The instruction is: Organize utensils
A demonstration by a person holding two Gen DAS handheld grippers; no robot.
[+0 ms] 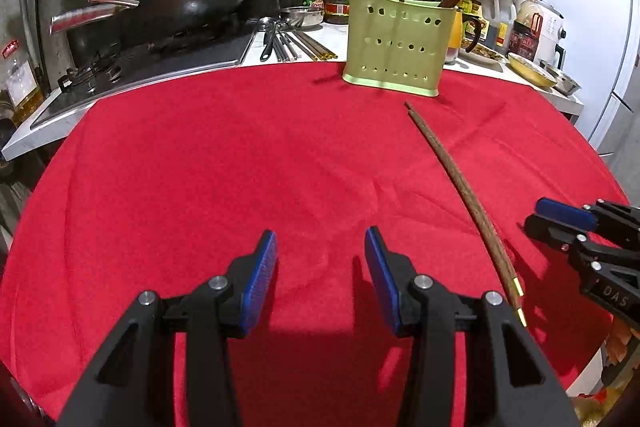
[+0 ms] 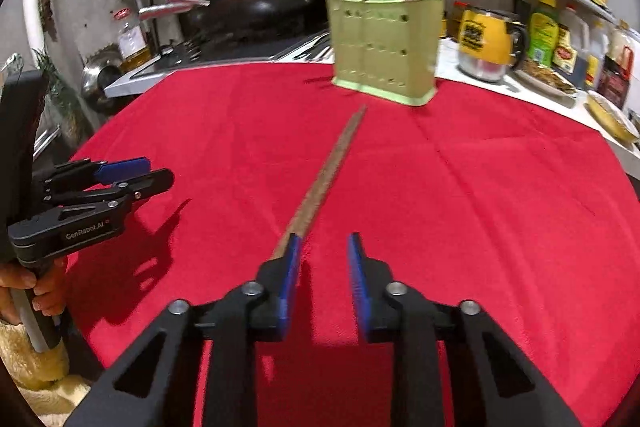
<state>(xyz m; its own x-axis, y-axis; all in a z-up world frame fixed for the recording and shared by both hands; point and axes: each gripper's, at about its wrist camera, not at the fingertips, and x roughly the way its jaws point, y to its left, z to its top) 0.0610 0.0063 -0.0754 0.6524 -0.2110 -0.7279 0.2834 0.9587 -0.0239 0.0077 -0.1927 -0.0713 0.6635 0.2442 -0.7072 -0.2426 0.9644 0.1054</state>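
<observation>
A pair of brown chopsticks (image 1: 460, 187) with gold tips lies on the red cloth (image 1: 240, 167), pointing toward a pale green perforated utensil holder (image 1: 396, 47) that stands at the cloth's far edge with several chopsticks upright in it. My left gripper (image 1: 320, 275) is open and empty, low over the cloth, left of the chopsticks. My right gripper (image 2: 324, 279) is open, with the chopsticks (image 2: 324, 179) running under its left finger (image 2: 290, 279). The holder (image 2: 384, 47) stands beyond. Each gripper shows in the other's view: the right (image 1: 560, 223) and the left (image 2: 132, 175).
A stove with a black wok (image 1: 200, 3) stands at the back left. More utensils (image 1: 292, 45) lie on the white counter behind the cloth. Bottles, jars and a yellow mug (image 2: 486, 39) crowd the counter and shelf at the back right. A white appliance (image 1: 548, 27) stands far right.
</observation>
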